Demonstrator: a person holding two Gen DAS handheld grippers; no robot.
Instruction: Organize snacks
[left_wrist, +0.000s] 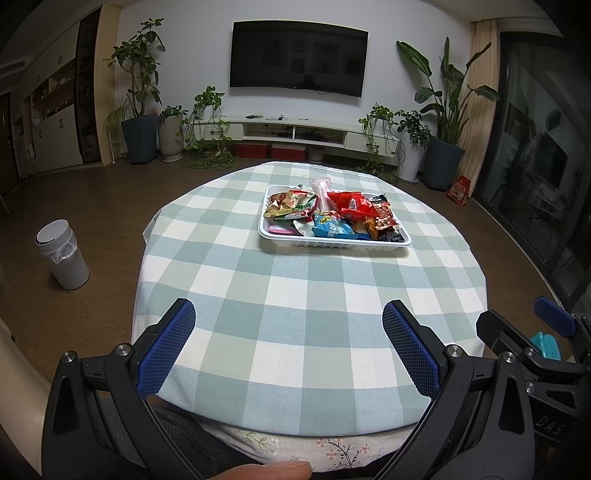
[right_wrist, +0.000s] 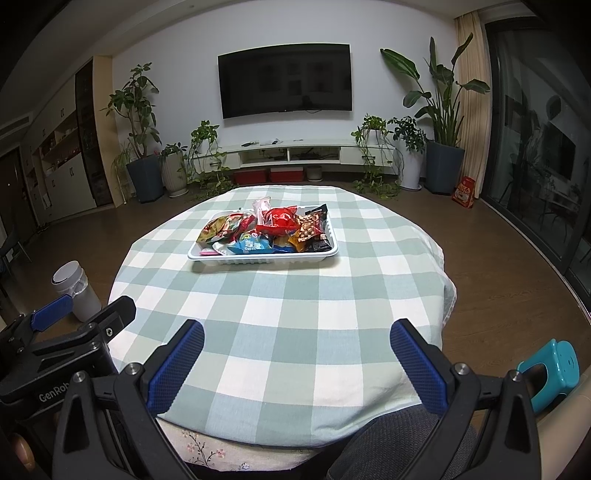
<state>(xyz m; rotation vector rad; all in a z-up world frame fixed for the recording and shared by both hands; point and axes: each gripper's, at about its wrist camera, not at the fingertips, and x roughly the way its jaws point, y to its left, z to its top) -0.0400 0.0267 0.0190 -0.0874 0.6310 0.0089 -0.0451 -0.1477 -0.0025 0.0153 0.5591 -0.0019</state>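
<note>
1. You have one white tray (left_wrist: 334, 242) at twelve o'clock on one checked bench (left_wrist: 295, 295).
2. Its snack packets (left_wrist: 332, 214) overlap; an exact count cannot be told.
3. Two tools: left tool (left_wrist: 288, 347), right tool (right_wrist: 297, 363).
4. One bin (left_wrist: 62, 254) at nine o'clock.
</note>
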